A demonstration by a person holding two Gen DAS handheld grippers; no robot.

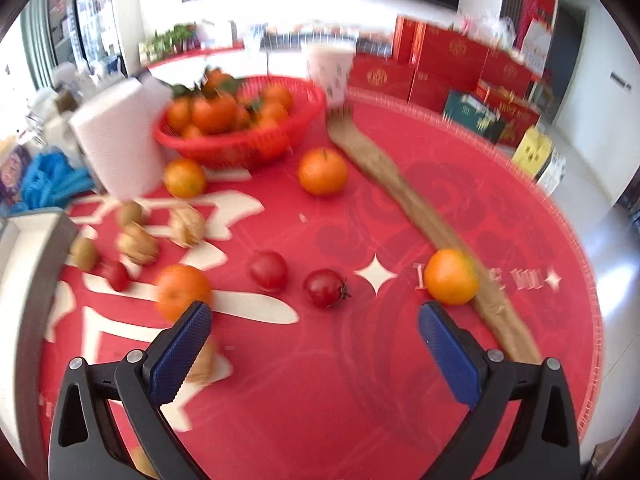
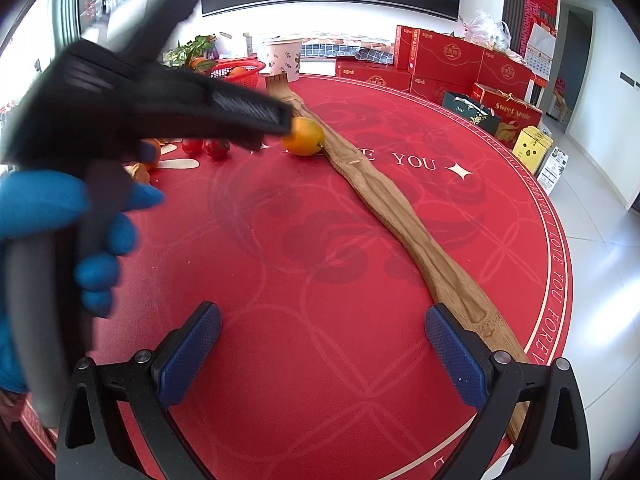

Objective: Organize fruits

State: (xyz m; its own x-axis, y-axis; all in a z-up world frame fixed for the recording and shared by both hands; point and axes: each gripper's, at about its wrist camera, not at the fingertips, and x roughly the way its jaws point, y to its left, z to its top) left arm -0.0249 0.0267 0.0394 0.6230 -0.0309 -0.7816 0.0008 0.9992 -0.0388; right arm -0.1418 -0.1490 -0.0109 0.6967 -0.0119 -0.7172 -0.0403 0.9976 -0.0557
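Observation:
In the left wrist view a red basket (image 1: pixel 256 148) full of oranges stands at the back. Loose oranges (image 1: pixel 322 171) (image 1: pixel 451 277) (image 1: pixel 182 290), red fruits (image 1: pixel 325 287) (image 1: pixel 268 269), kiwis (image 1: pixel 85 253) and walnuts (image 1: pixel 137 243) lie on the red tablecloth. My left gripper (image 1: pixel 316 344) is open and empty above the cloth, just short of the red fruits. My right gripper (image 2: pixel 324 350) is open and empty over bare cloth. The right wrist view shows the left gripper tool in a blue-gloved hand (image 2: pixel 36 208), near one orange (image 2: pixel 303 136).
A long brown wooden strip (image 1: pixel 424 216) (image 2: pixel 400 216) runs diagonally across the round table. A white paper roll (image 1: pixel 120 140) and a white cup (image 1: pixel 330 72) stand by the basket. Red gift boxes (image 2: pixel 448 60) sit beyond the table's far edge.

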